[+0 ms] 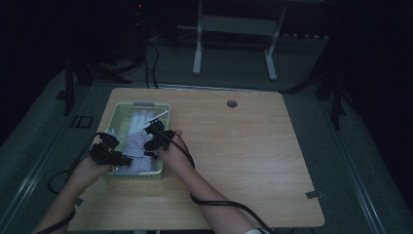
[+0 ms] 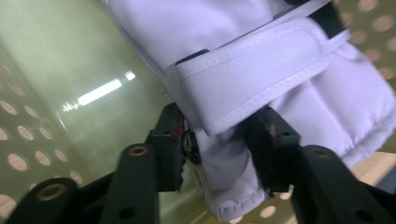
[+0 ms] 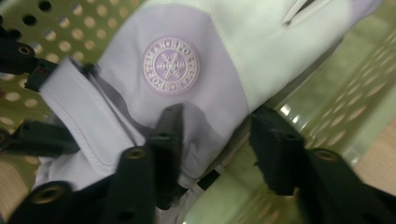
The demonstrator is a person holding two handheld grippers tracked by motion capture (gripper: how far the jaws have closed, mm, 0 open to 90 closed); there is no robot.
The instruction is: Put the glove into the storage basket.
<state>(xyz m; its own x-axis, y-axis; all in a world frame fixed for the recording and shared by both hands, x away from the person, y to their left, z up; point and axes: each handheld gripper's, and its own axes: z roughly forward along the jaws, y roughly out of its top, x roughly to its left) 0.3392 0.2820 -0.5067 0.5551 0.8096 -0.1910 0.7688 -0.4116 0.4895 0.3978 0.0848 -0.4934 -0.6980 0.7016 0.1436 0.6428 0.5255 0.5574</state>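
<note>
Wooden table stretches bare to the right of a pale green perforated basket near its left edge. Inside lies a white and lilac glove, hemmed in by the walls. The left gripper is clenched on the glove's cuff. The right gripper straddles the glove's edge by the basket wall, jaws spread.

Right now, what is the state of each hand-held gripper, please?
Left hand-held gripper: closed on the cuff of the white glove in the green basket.
Right hand-held gripper: open, jaws around the glove's edge, not clamped.
</note>
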